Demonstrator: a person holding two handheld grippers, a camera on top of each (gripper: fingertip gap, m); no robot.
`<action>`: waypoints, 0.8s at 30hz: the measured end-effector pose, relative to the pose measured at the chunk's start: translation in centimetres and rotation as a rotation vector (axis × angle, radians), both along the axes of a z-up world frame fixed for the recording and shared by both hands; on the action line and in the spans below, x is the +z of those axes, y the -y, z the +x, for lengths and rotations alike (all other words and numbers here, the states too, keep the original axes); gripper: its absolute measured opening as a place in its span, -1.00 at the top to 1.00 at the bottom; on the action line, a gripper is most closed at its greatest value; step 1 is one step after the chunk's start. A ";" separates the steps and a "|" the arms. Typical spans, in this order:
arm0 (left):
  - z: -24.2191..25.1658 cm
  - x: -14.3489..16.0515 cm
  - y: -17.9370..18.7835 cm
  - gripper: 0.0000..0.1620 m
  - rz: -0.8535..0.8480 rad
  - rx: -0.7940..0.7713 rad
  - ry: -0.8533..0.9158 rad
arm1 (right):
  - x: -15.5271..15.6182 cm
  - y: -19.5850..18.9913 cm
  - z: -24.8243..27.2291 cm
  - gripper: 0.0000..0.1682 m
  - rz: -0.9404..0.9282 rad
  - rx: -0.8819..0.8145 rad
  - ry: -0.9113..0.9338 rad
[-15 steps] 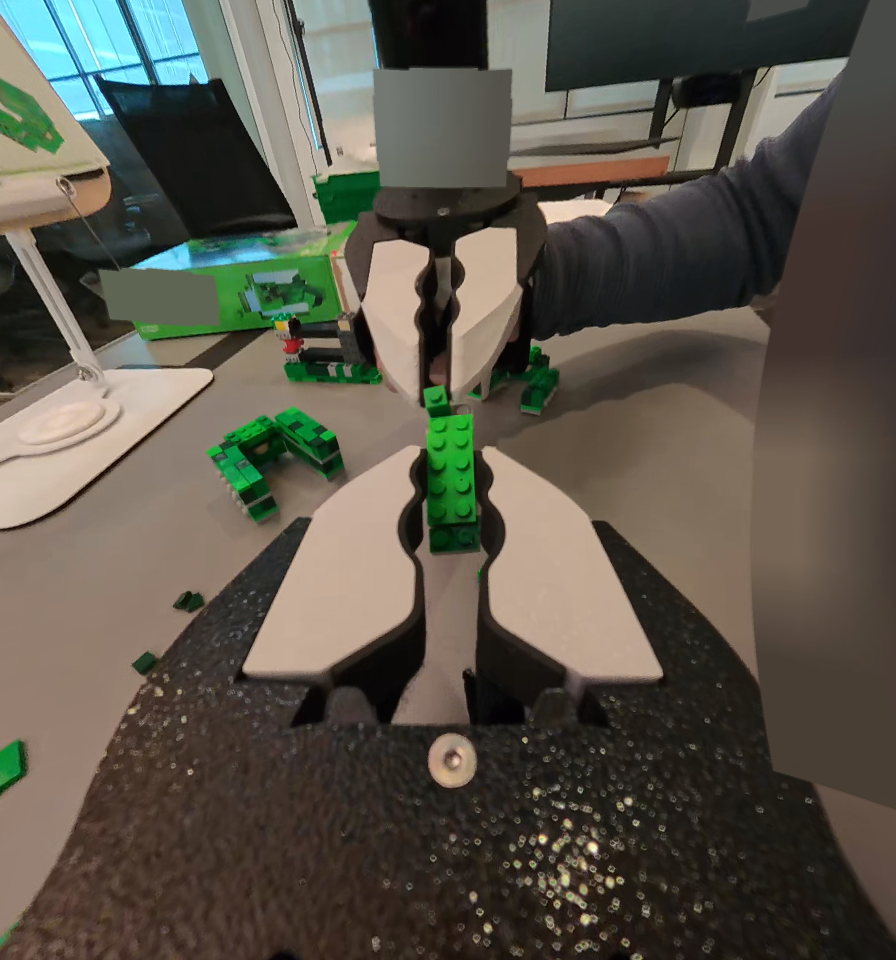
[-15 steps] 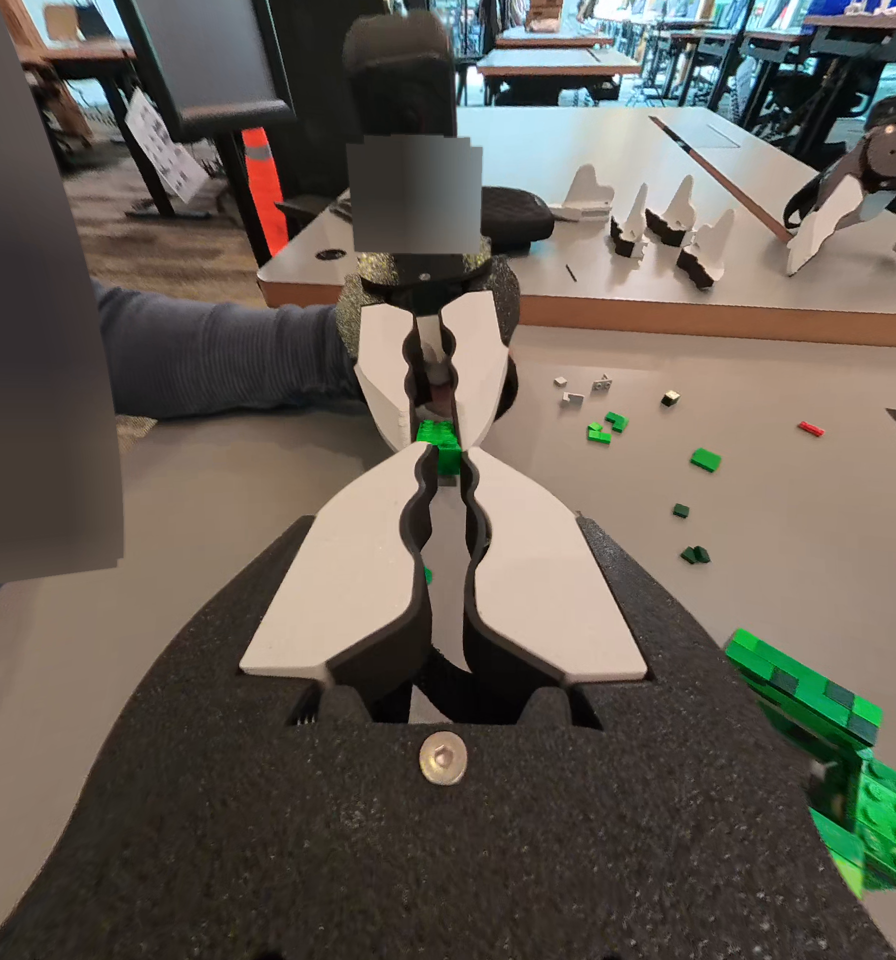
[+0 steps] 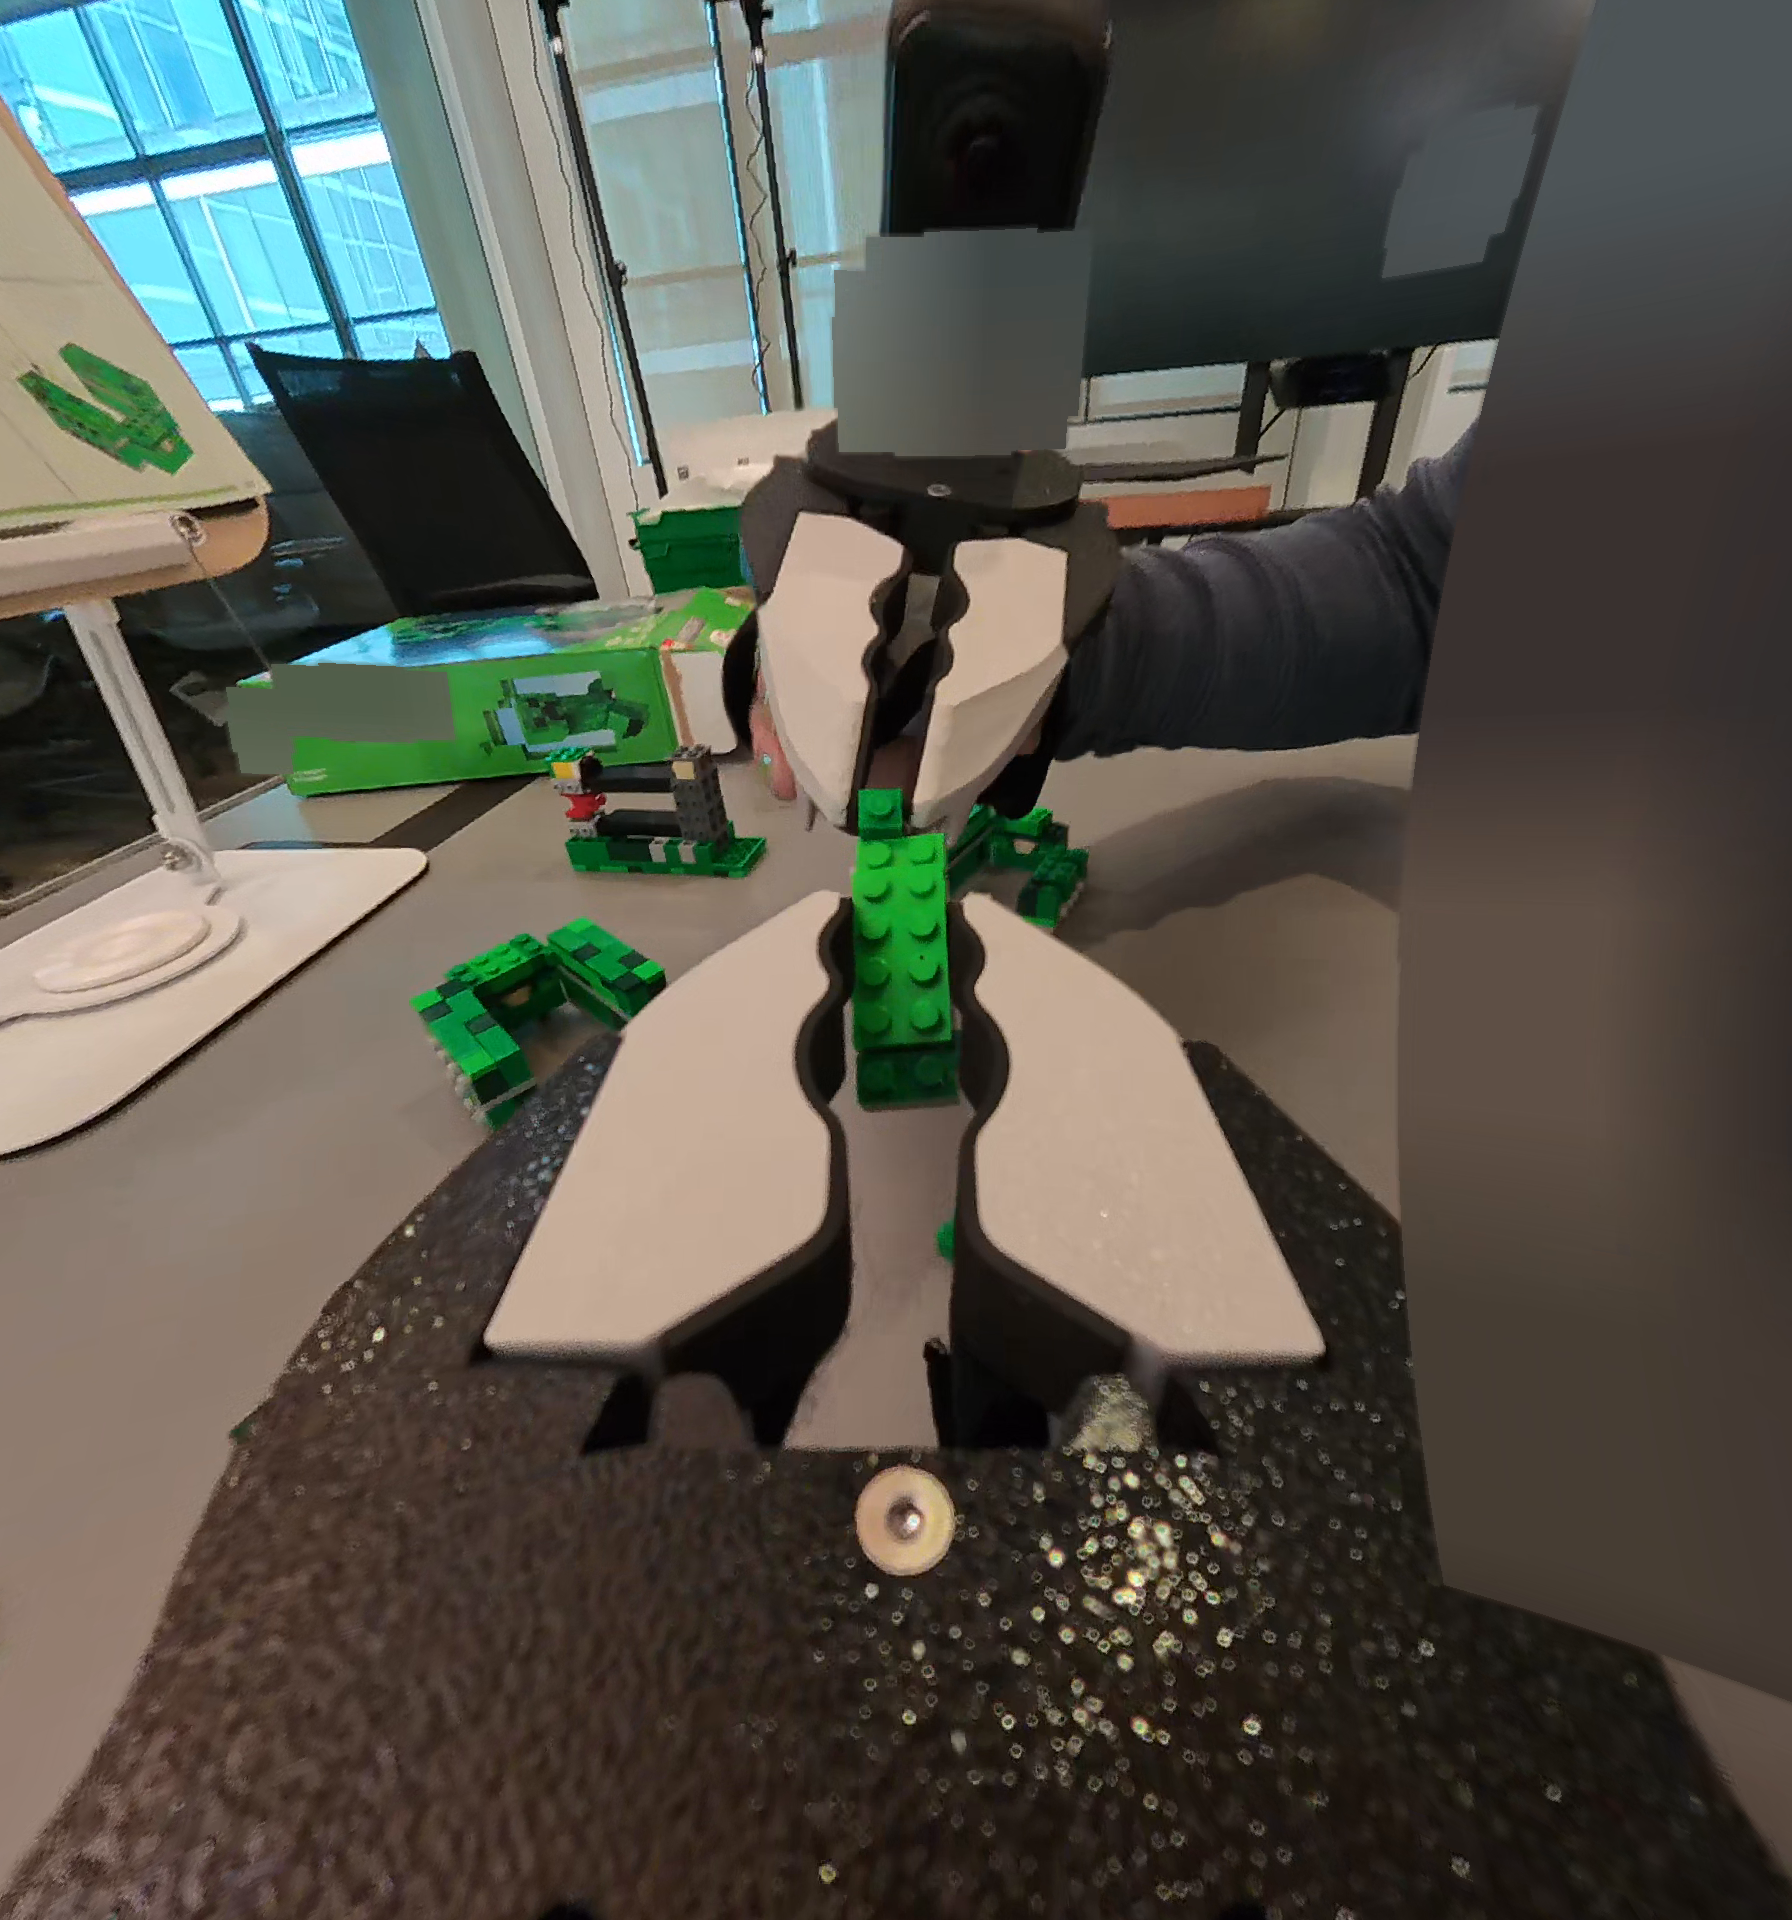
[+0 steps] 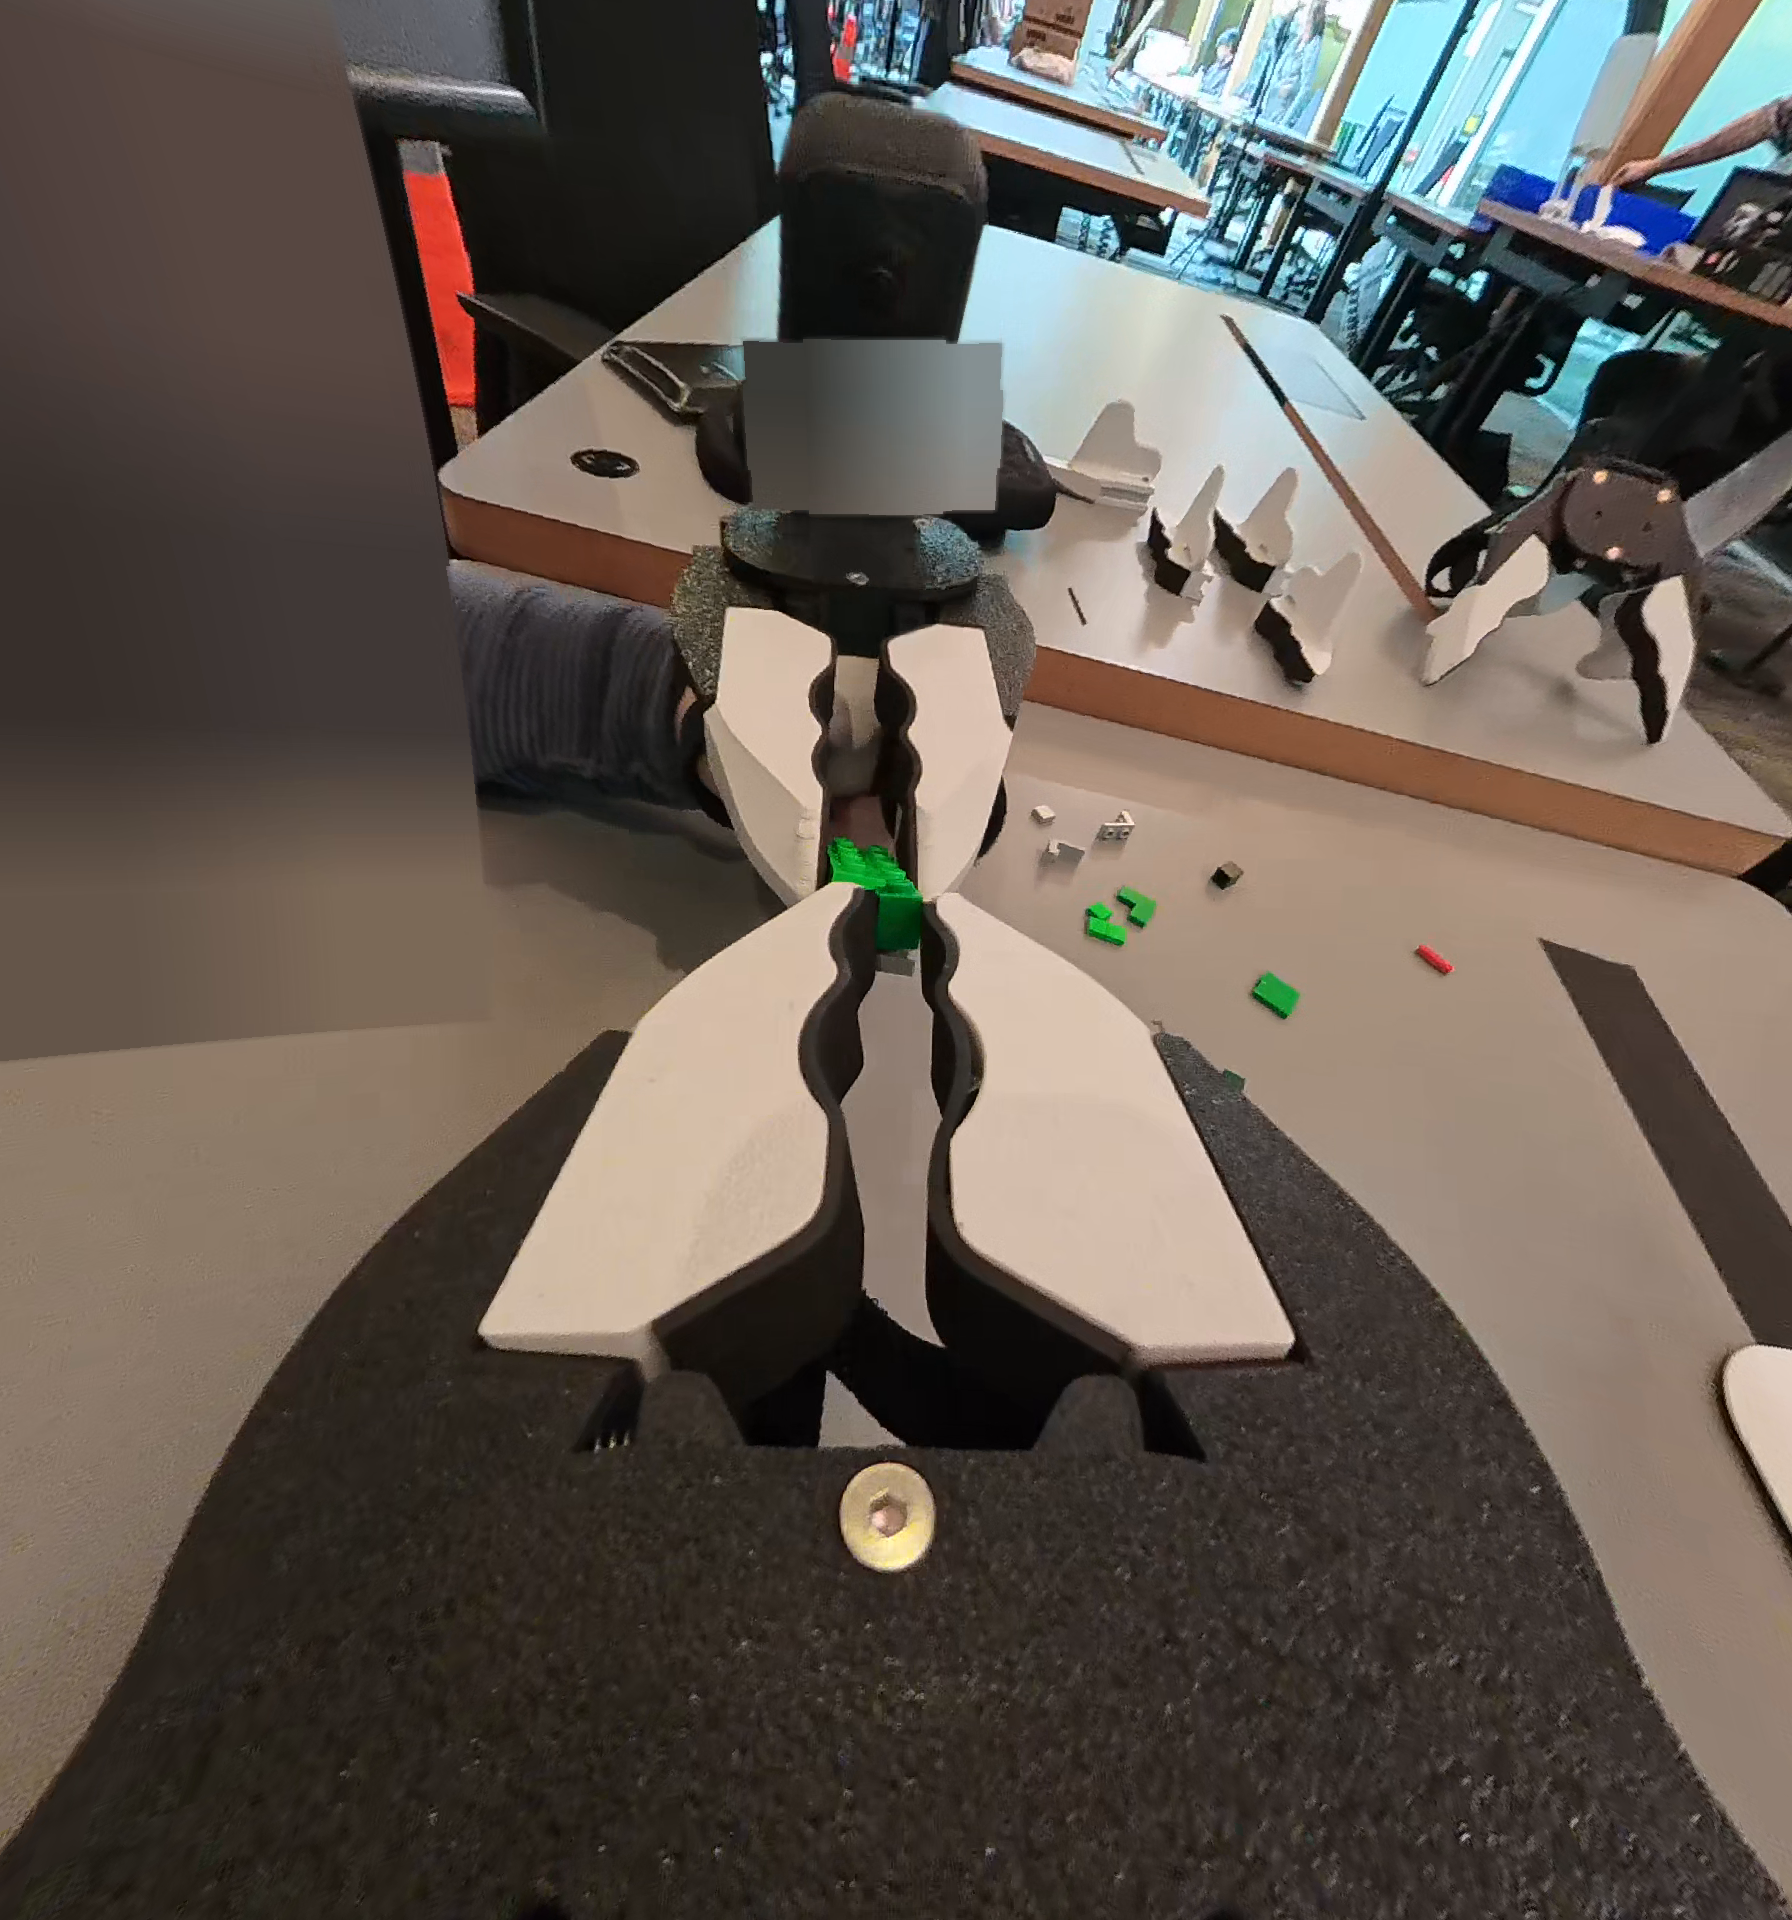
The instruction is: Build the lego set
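White wavy-edged tongs (image 3: 897,935) on speckled black bodies; dark ribbed sleeve (image 3: 1256,634).

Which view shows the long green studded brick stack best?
The left wrist view: the long green studded brick stack lies lengthwise between that gripper's jaws, studs visible. The right wrist view shows only its far end, mostly hidden by fingers.

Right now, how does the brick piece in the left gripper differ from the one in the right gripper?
The long green stack in the left gripper spans several stud rows, with a darker layer beneath; the small green brick in the right gripper is far shorter. The stack lies lengthwise between the fingers; the brick sits at the fingertips. Both are green and clamped.
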State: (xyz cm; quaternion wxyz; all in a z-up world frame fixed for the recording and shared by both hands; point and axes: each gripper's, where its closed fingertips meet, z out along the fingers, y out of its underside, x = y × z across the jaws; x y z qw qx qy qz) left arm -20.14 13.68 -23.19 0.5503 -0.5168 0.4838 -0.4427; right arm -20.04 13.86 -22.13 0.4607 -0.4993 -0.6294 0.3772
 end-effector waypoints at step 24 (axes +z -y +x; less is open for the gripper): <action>0.4 0.3 0.9 0.80 -0.021 -0.059 0.004 | 0.2 0.9 0.8 0.73 0.017 0.037 0.117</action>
